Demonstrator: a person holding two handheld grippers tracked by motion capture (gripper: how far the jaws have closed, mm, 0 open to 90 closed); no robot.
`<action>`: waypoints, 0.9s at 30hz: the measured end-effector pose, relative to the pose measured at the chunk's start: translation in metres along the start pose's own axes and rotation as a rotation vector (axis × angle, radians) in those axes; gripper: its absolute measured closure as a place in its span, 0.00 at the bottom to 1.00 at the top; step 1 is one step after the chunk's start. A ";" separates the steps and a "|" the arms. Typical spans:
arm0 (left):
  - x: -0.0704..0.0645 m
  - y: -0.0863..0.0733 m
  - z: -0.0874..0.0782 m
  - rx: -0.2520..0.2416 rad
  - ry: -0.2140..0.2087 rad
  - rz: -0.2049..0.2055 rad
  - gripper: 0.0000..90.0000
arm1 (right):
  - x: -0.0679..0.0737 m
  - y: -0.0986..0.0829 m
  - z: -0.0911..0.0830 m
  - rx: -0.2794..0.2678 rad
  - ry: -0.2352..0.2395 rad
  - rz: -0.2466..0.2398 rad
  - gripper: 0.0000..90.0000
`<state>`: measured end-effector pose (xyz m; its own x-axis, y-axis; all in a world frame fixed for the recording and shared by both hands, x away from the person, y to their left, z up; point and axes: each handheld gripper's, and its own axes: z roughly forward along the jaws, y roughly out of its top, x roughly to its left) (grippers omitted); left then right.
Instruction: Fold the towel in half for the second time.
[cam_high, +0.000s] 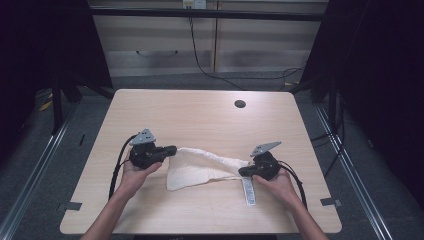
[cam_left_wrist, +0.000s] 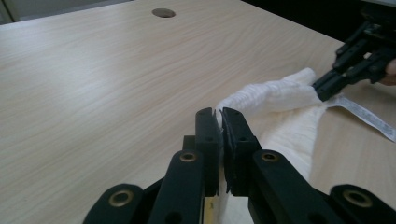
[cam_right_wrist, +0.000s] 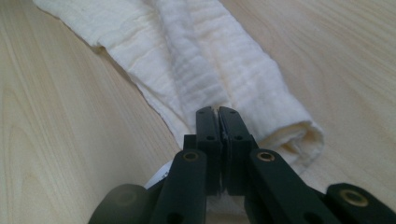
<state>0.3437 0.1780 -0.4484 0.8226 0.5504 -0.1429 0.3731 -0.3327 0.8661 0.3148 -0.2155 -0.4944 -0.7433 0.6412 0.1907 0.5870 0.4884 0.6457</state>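
Cream crinkled-gauze cloth (cam_high: 200, 167) stretched, bunched, between both pinching grippers.

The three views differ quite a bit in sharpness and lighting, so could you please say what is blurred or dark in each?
High view: the table is evenly lit, the surroundings nearly black. Left gripper view: the left gripper is sharp, while the towel and right gripper look slightly soft. Right gripper view: the jaw bases at the bottom edge are blurred, the cloth weave is crisp.
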 end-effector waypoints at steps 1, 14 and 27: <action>-0.006 -0.001 -0.002 0.007 -0.020 0.018 0.96 | 0.000 0.000 0.000 -0.001 0.002 0.004 0.98; -0.034 -0.026 -0.009 0.111 -0.063 0.116 0.95 | 0.001 0.000 0.000 0.005 -0.013 0.011 0.98; -0.047 -0.067 -0.007 0.253 -0.067 0.183 0.95 | 0.007 0.000 0.001 0.003 -0.042 -0.023 0.98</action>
<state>0.2770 0.1796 -0.4967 0.9092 0.4150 -0.0341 0.3042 -0.6062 0.7348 0.3097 -0.2105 -0.4935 -0.7429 0.6536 0.1446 0.5707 0.5055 0.6471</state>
